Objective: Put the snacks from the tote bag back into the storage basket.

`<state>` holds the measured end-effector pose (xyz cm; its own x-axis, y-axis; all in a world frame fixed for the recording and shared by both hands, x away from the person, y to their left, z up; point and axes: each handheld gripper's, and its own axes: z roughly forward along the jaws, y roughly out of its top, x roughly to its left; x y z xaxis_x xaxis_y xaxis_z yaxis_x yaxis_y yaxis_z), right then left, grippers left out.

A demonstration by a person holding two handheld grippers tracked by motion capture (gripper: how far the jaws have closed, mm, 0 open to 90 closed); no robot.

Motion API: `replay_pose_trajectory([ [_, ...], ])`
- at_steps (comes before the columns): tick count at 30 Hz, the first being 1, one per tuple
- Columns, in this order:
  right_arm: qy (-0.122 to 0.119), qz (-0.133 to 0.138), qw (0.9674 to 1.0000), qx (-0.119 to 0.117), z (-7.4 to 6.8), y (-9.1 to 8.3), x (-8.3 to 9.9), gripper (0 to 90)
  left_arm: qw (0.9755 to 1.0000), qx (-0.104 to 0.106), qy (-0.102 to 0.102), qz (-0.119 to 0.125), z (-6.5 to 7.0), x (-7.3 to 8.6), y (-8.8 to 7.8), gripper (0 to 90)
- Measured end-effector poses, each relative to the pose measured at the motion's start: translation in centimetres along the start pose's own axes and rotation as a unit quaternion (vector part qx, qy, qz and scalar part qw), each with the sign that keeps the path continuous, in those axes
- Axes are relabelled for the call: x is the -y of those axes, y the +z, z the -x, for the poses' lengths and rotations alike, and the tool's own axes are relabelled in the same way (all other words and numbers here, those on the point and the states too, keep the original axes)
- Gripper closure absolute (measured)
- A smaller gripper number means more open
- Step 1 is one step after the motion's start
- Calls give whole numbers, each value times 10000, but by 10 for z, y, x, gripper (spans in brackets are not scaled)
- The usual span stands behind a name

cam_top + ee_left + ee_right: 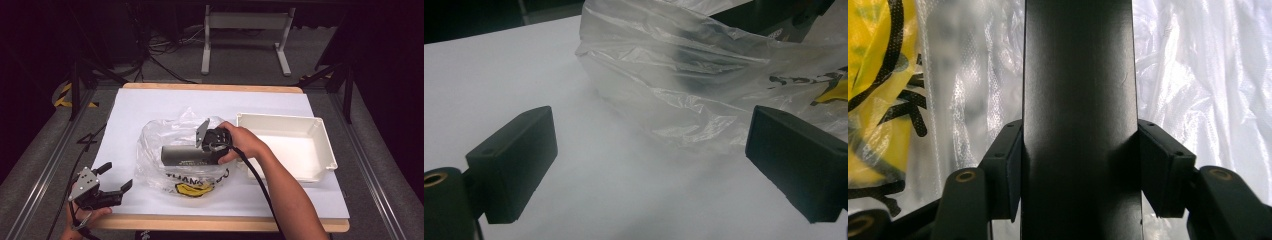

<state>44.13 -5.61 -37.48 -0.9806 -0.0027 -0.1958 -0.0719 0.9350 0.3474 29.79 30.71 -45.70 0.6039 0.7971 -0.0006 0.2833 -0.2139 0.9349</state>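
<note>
- The dark box (187, 155) lies on its side inside the clear plastic bag (165, 135), mid-worktop; from the high view it reads as a long dark-grey carton with pale lettering along one face.
- The right gripper (200, 150) reaches into the bag mouth; the right gripper view shows what the high one cannot: both fingers (1008, 167) pressed flat against the box's (1079, 120) two long sides, clamped tight on it.
- That same close view shows the bag's (1198, 75) crinkled film behind the box and its yellow-and-black print.
- The left gripper (117, 180) rests near the worktop's (150, 100) front left corner, apart from the bag.
- Its own view shows the fingers (516, 160) spread wide with nothing between them, the bag (674, 75) just ahead.
- A white tray (327, 150) sits to the bag's right.
</note>
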Motion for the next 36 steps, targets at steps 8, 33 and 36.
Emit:
replay_pose_trajectory([
  [8, -48, 118, 9999, 115, -2, -11, 0, 428, 10000, 11, 2, 43, 0, 0, 1, 72],
  [33, -29, 414, 9989, 237, -1, -47, 1, 428, 10000, 35, -8, 27, 1, 0, 1, 72],
  [36, -84, 499, 9985, 187, -2, -53, 1, 427, 10000, 46, 22, -11, 2, 0, 2, 72],
])
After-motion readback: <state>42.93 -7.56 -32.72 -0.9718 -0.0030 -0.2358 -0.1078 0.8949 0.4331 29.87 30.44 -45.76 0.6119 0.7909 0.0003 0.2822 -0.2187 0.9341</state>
